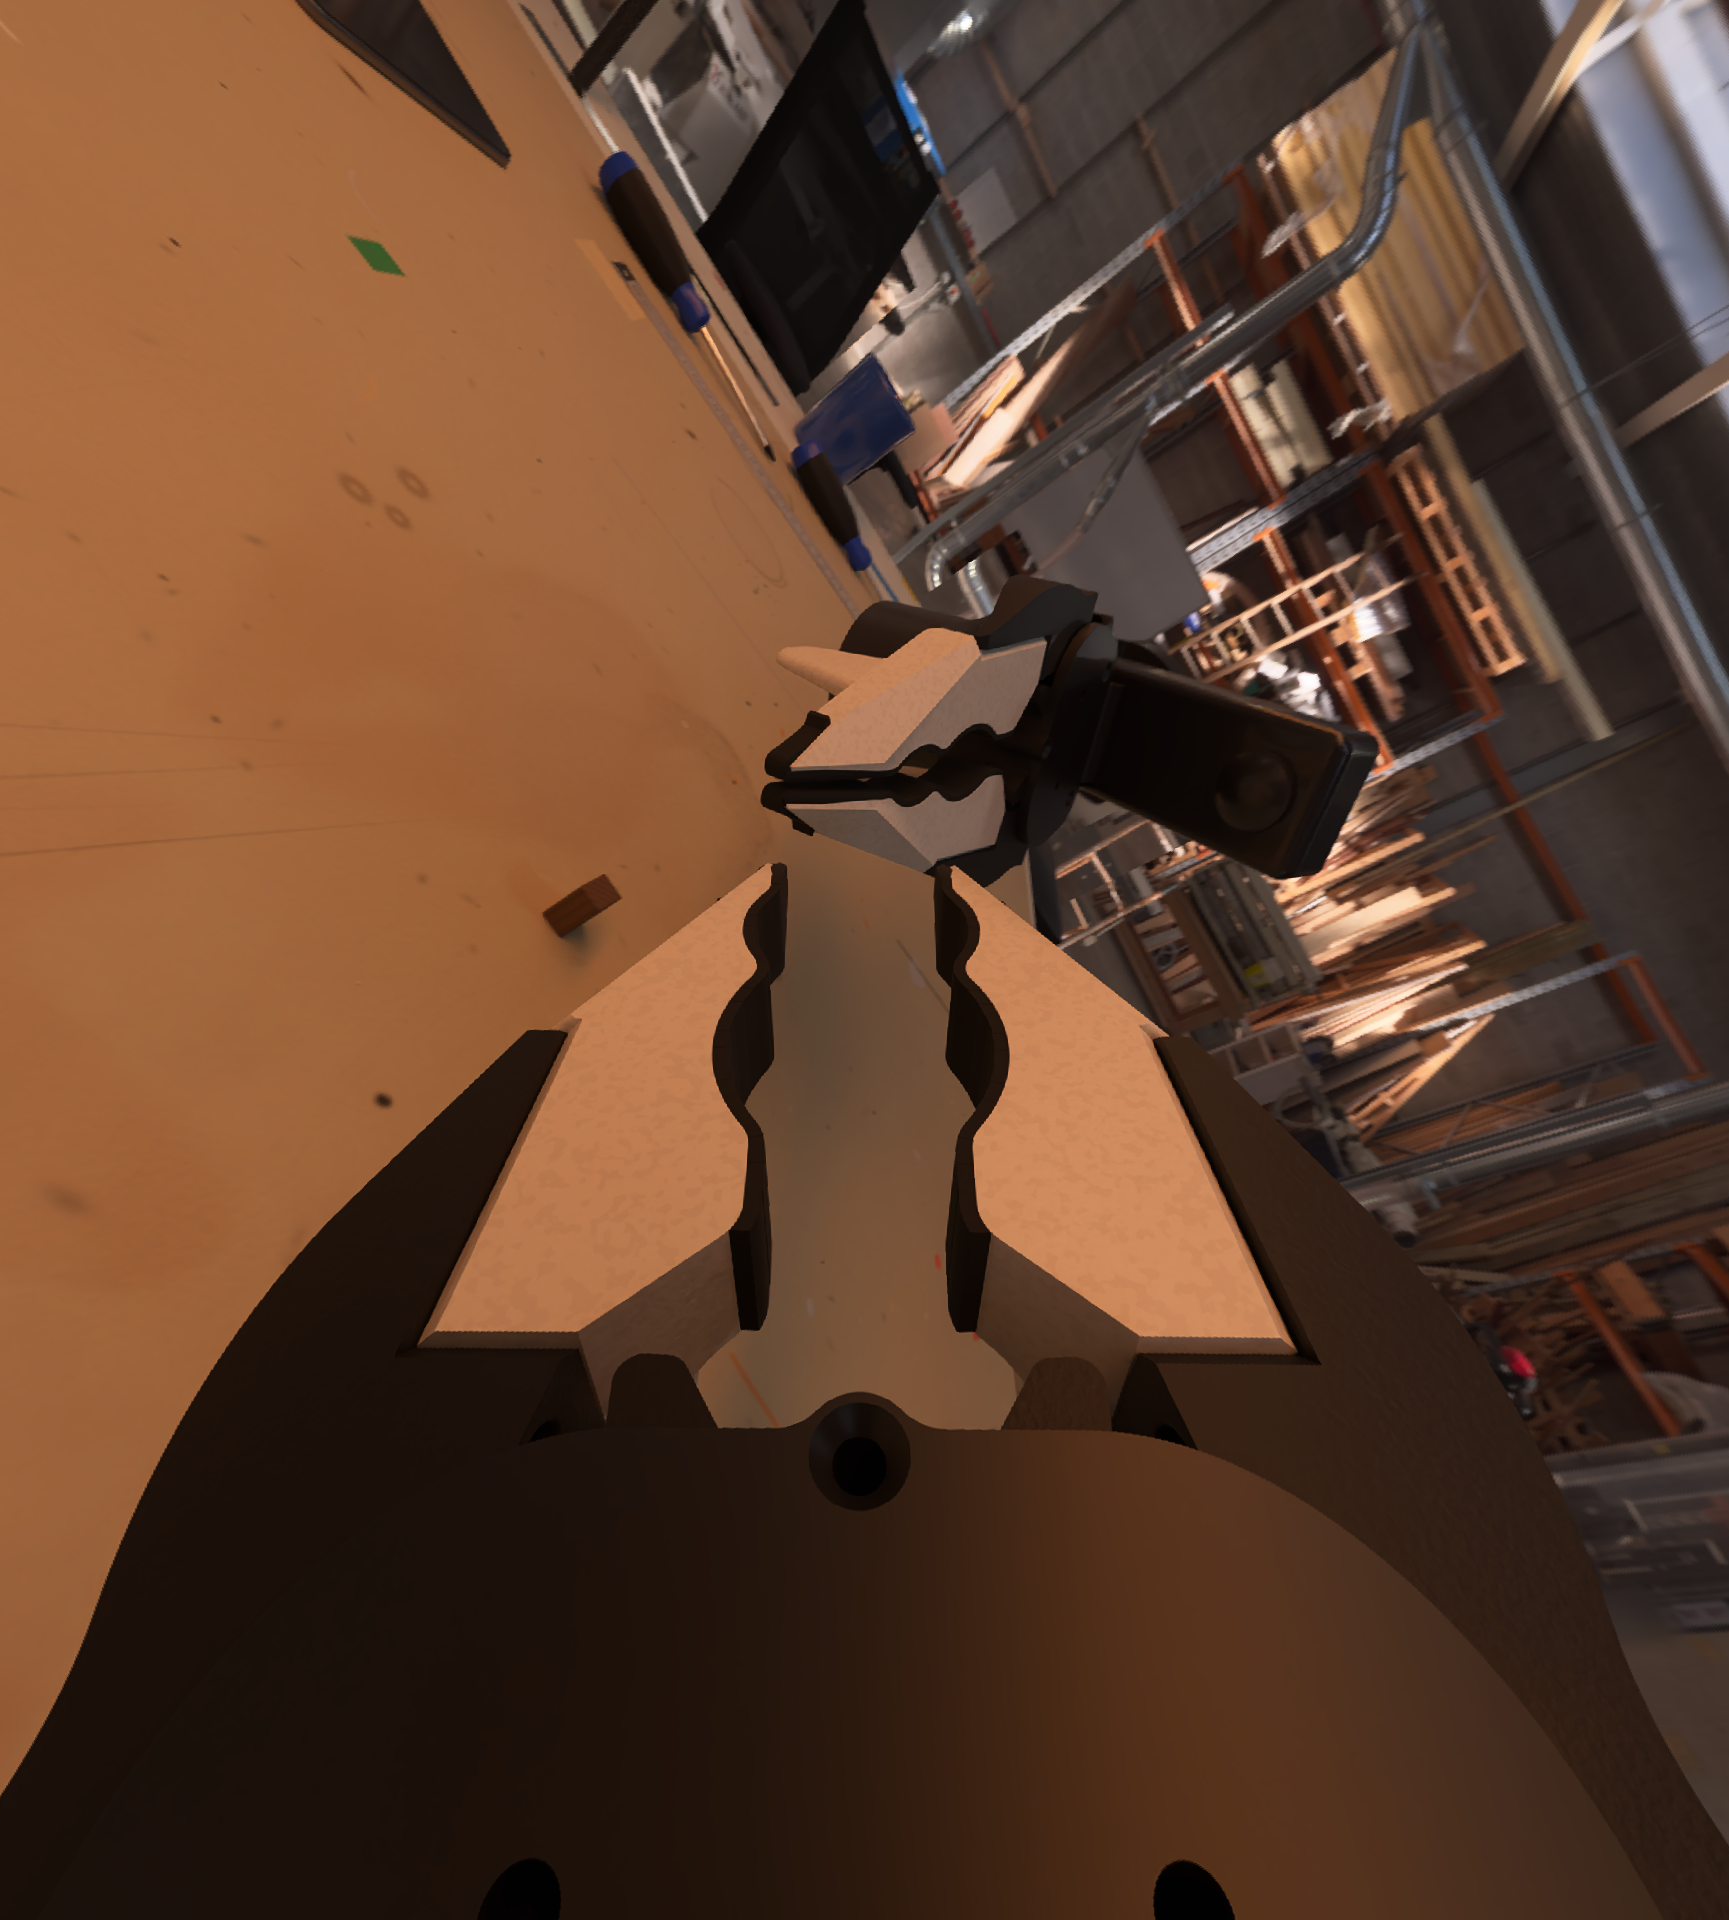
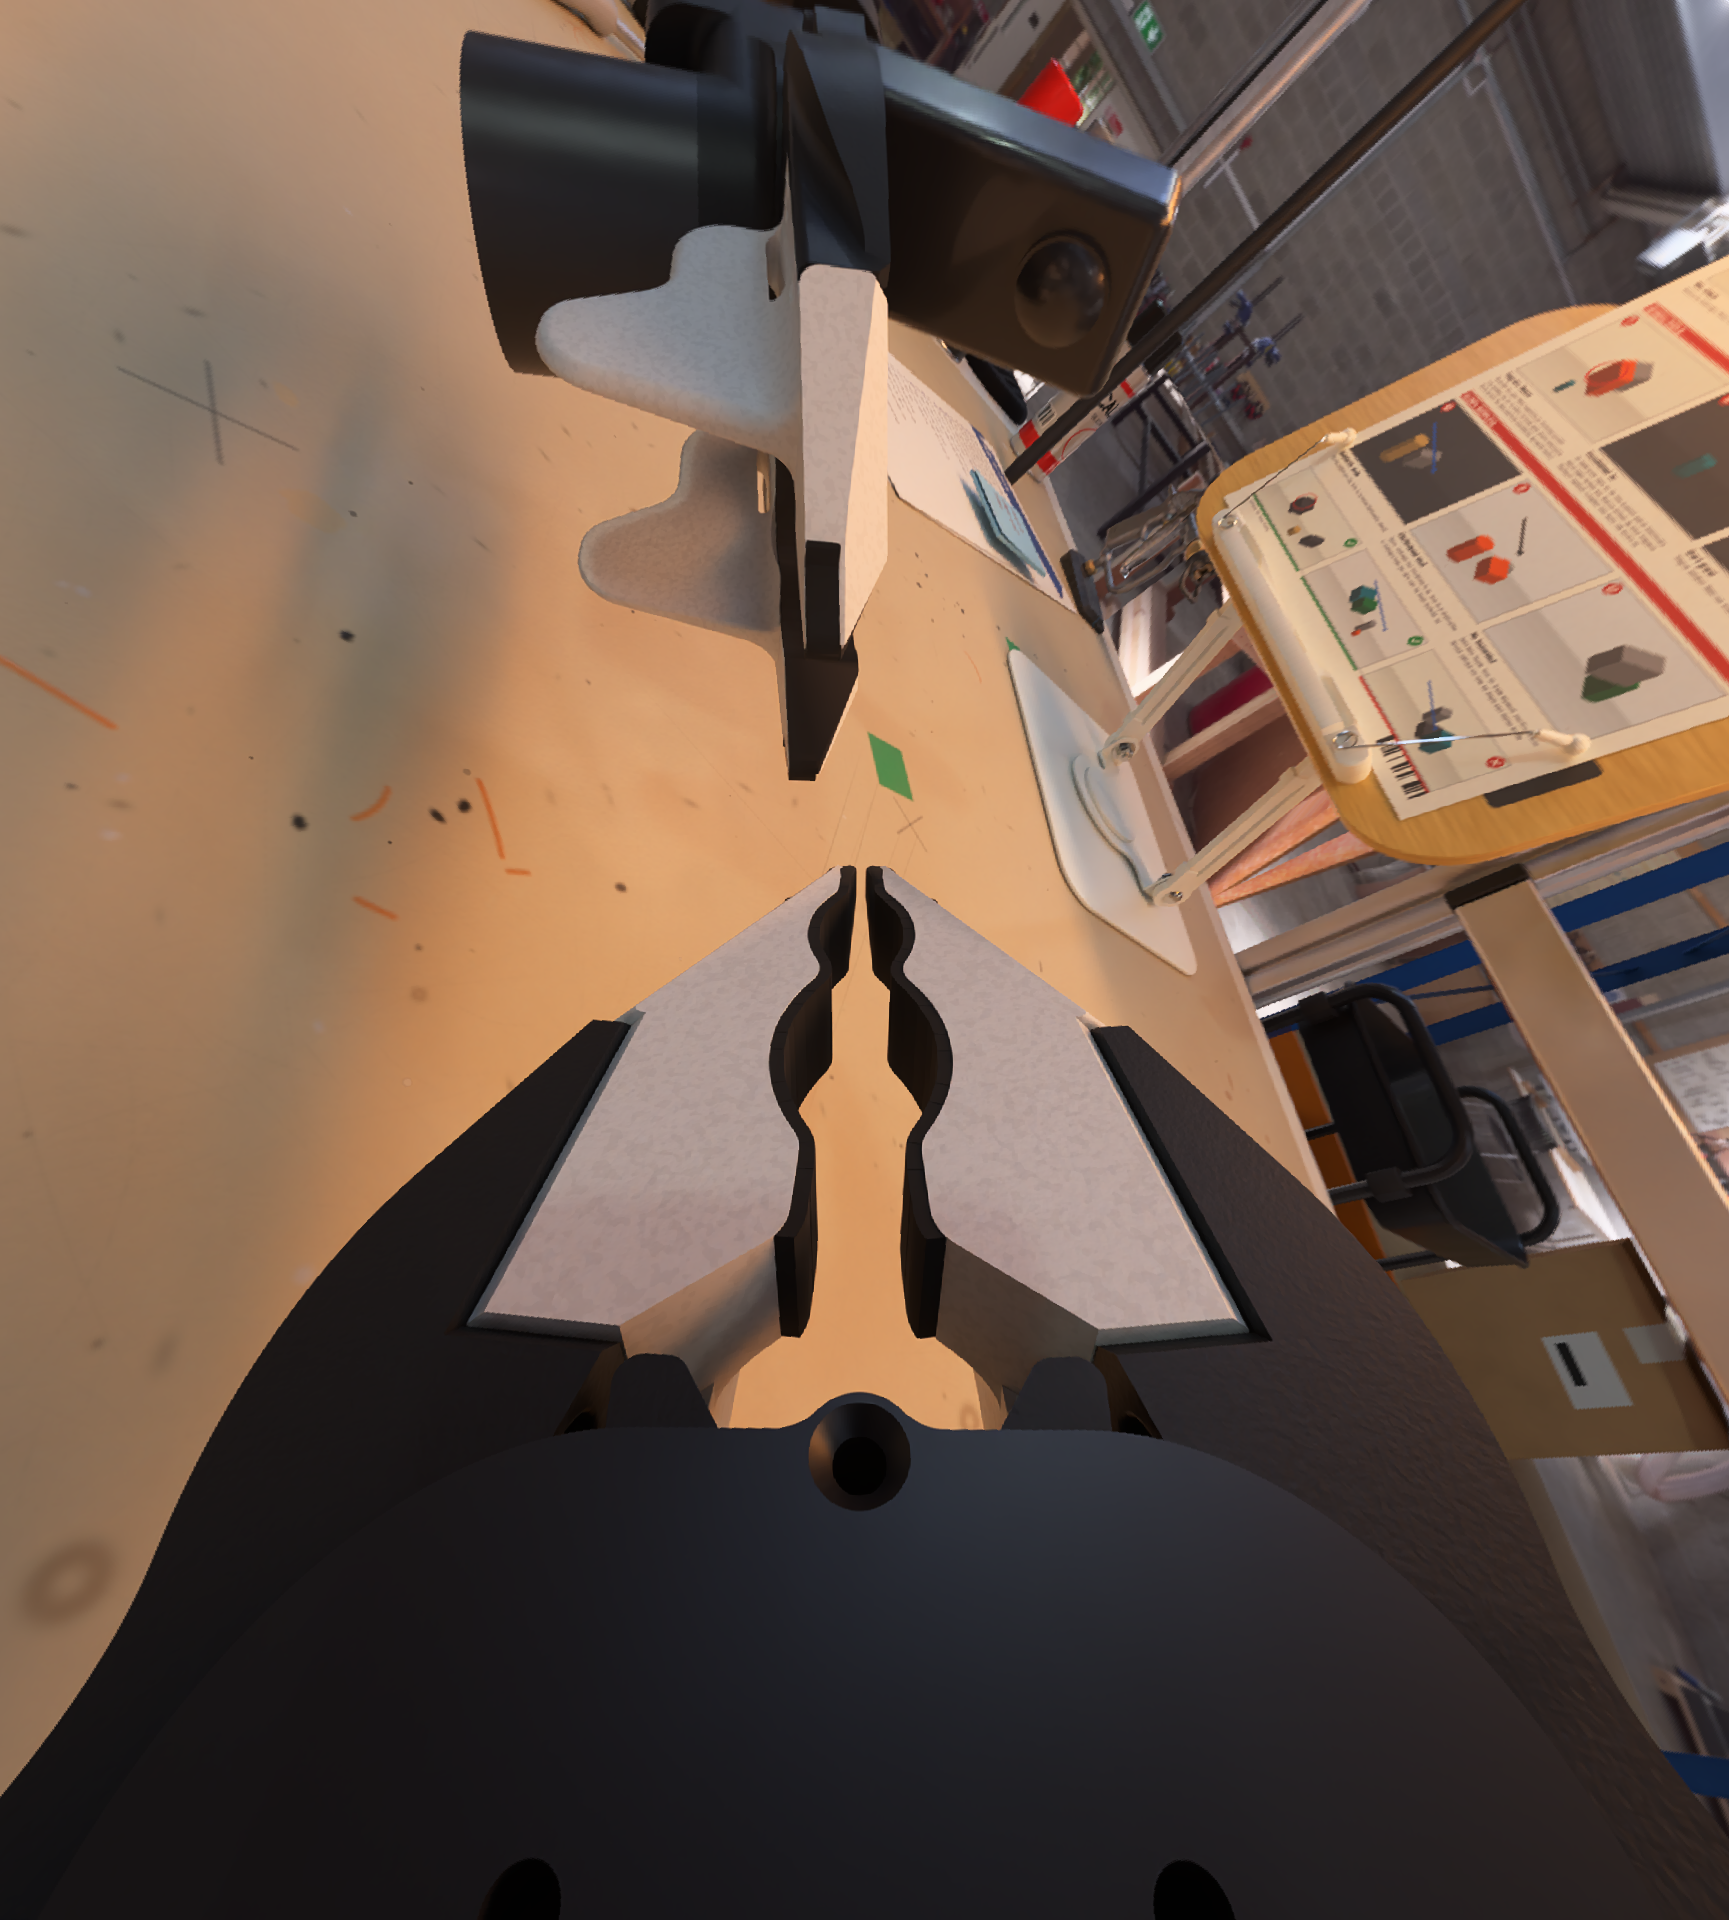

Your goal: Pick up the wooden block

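Observation:
The wooden block [image 1: 581, 904], small and brown, lies on the tan tabletop [image 1: 216, 623] just left of and slightly beyond my left gripper's fingertips. My left gripper [image 1: 860, 881] is open and empty, its jaws spread above the table. My right gripper [image 1: 789, 787] floats just beyond the left one, to the right of the block, jaws together. In the right wrist view my right gripper [image 2: 860, 875] is shut on nothing. The left gripper [image 2: 816, 727] hangs ahead of it, seen side-on. The block does not show in the right wrist view.
A green marker [image 1: 377, 256] lies flat on the table, and also shows in the right wrist view [image 2: 889, 764]. Two blue-and-black-handled tools [image 1: 654, 244] [image 1: 829, 499] lie along the table's edge. A picture board [image 2: 1525, 582] on a white stand base [image 2: 1109, 821] and a paper sheet [image 2: 953, 457] sit near that edge.

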